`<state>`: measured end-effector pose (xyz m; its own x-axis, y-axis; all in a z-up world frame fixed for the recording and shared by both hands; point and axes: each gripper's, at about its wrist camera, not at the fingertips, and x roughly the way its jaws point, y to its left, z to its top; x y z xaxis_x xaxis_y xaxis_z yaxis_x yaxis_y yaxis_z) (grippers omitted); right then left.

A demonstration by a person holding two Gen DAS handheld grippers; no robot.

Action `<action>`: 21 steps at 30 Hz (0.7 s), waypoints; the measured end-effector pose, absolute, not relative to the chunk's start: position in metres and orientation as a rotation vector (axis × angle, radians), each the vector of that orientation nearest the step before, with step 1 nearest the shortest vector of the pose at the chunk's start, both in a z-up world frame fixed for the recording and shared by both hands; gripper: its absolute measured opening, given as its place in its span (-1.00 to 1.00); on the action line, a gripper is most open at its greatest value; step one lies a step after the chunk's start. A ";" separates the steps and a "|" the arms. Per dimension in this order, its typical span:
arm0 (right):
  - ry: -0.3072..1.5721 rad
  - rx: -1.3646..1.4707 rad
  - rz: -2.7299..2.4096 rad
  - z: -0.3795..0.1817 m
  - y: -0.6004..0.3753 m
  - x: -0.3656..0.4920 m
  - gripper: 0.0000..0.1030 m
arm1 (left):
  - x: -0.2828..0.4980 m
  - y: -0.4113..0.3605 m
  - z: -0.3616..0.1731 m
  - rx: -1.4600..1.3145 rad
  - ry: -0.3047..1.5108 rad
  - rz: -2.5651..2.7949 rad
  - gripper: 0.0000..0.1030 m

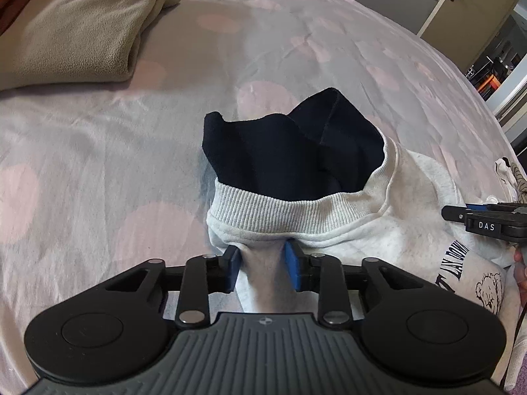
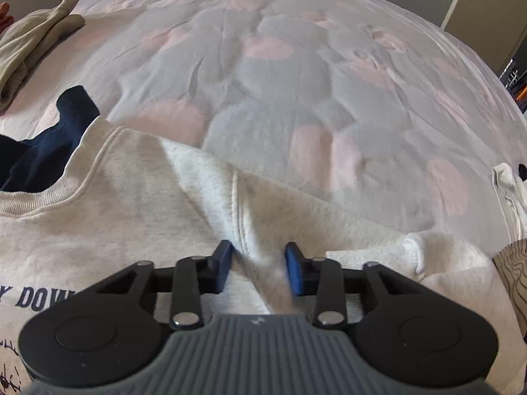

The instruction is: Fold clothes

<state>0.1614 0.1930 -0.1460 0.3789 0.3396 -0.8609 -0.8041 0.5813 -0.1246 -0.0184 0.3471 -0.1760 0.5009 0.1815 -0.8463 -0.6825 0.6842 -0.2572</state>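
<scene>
A light grey sweatshirt [image 1: 378,230] with dark lettering and a bear print lies front up on the bed. A navy garment [image 1: 290,154] spills out of its ribbed collar [image 1: 280,212]. My left gripper [image 1: 262,268] is shut on a pinch of sweatshirt fabric just below the collar. In the right wrist view my right gripper [image 2: 258,268] is shut on a raised ridge of the sweatshirt [image 2: 131,197] beside the shoulder seam [image 2: 235,210]. The sleeve's cuff [image 2: 415,247] lies to its right. The right gripper [image 1: 454,212] also shows at the right edge of the left wrist view.
The bedspread [image 1: 98,148] is grey with pink dots. A folded beige fleece [image 1: 75,33] lies at the far left. White clothing [image 2: 507,191] and a line-patterned cloth [image 2: 513,263] sit at the right edge. A door [image 1: 471,3] stands beyond the bed.
</scene>
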 end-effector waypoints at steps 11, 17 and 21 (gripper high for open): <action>0.572 -0.503 0.760 -0.031 0.182 0.125 -0.80 | -0.041 0.333 -0.124 -0.565 0.683 0.595 -0.95; 0.336 -0.402 0.812 0.065 0.173 0.089 -0.81 | -0.063 0.330 -0.040 -0.546 0.423 0.644 -0.97; 0.202 -0.319 0.843 0.124 0.160 0.065 -0.81 | -0.089 0.326 0.032 -0.457 0.236 0.701 -0.98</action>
<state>0.0647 0.1596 0.1237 0.6500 0.6982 -0.3001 -0.7584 0.6216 -0.1962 -0.0887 0.3260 0.0319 0.7429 0.5657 -0.3579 -0.6670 0.6712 -0.3234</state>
